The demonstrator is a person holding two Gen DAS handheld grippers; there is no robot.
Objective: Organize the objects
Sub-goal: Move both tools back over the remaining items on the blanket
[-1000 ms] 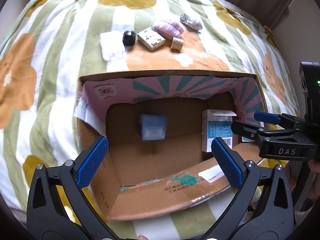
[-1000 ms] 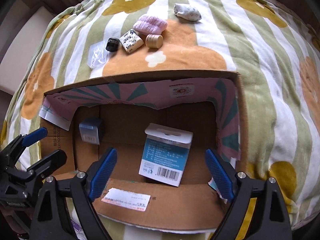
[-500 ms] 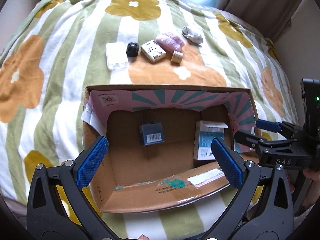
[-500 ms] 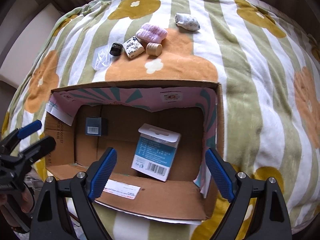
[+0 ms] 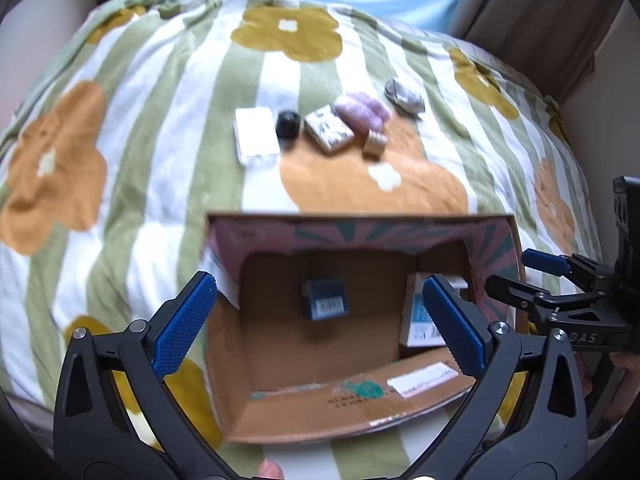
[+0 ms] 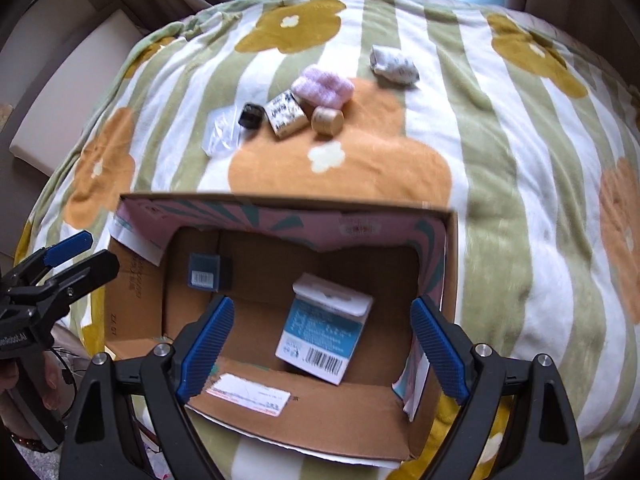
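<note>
A striped, flower-printed blanket (image 6: pixel 500 184) covers the bed, and a cardboard box (image 6: pixel 320 412) sits open on it at the near edge. Inside lie a blue-and-white carton (image 6: pixel 324 332), toward the box's right half, and a small dark blue box (image 6: pixel 204 272) toward its left; both look already sorted.

The left tool (image 5: pixel 316 320) and the right tool (image 6: pixel 320 352) each hang over the box with their blue pads spread wide apart and nothing between them.

What remains to be organised is a loose row on the blanket beyond the box's far wall, well apart from both tools: a clear plastic packet (image 6: pixel 220 134), a black cap (image 6: pixel 252 115), a patterned little box (image 6: pixel 287 114), a wooden cylinder (image 6: pixel 328 120), a pink fluffy item (image 6: pixel 323 87) and, set off farther right, a grey patterned bundle (image 6: pixel 394 65).

The row runs left to right across the tools' line of reach, straight ahead past the box. The packet and cap lie at the left end, likelier for the left tool; the cylinder and bundle suit the right.

The right wrist view shows the cylinder lying on its side with a round end facing near, and the packet as see-through; the blurred left view renders the packet as a flat white rectangle (image 5: pixel 256 140). Each view also catches the other tool at its edge.
</note>
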